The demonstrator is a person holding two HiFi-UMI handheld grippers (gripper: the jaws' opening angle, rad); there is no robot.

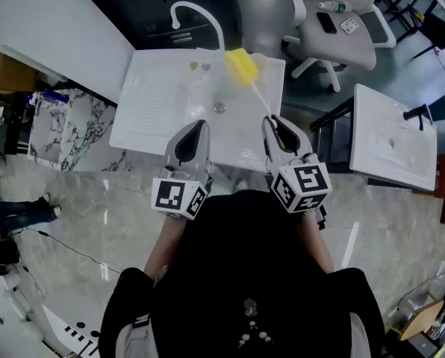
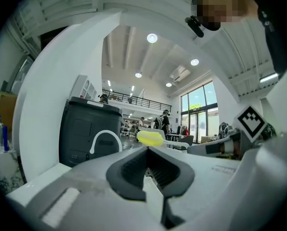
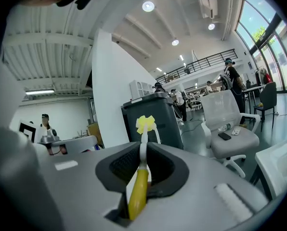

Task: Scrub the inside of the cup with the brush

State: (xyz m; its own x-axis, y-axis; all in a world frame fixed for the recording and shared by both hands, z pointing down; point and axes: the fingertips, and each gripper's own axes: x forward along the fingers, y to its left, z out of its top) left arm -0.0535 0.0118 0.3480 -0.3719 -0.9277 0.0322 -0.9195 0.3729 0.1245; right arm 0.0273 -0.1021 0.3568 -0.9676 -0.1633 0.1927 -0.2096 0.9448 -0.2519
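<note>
The brush has a yellow grip (image 3: pixel 138 191), a thin white stem (image 1: pixel 260 99) and a yellow sponge head (image 1: pixel 241 67). My right gripper (image 1: pixel 269 121) is shut on the grip (image 3: pixel 143 146), and the head hangs over the far right of the white sink top (image 1: pixel 155 103). My left gripper (image 1: pixel 200 125) is beside it on the left, over the sink's near edge, shut with nothing between its jaws (image 2: pixel 147 150). The left gripper view shows the brush head (image 2: pixel 150 138) ahead. A pale translucent thing (image 1: pixel 260 60) sits just behind the head; I cannot tell whether it is the cup.
A curved white faucet (image 1: pixel 196 13) rises at the sink's far edge, and a drain (image 1: pixel 219 107) sits mid-basin. A grey office chair (image 1: pixel 334 28) stands at the back right. A second white sink top (image 1: pixel 393 136) is to the right, and a white counter (image 1: pixel 51 21) is at the upper left.
</note>
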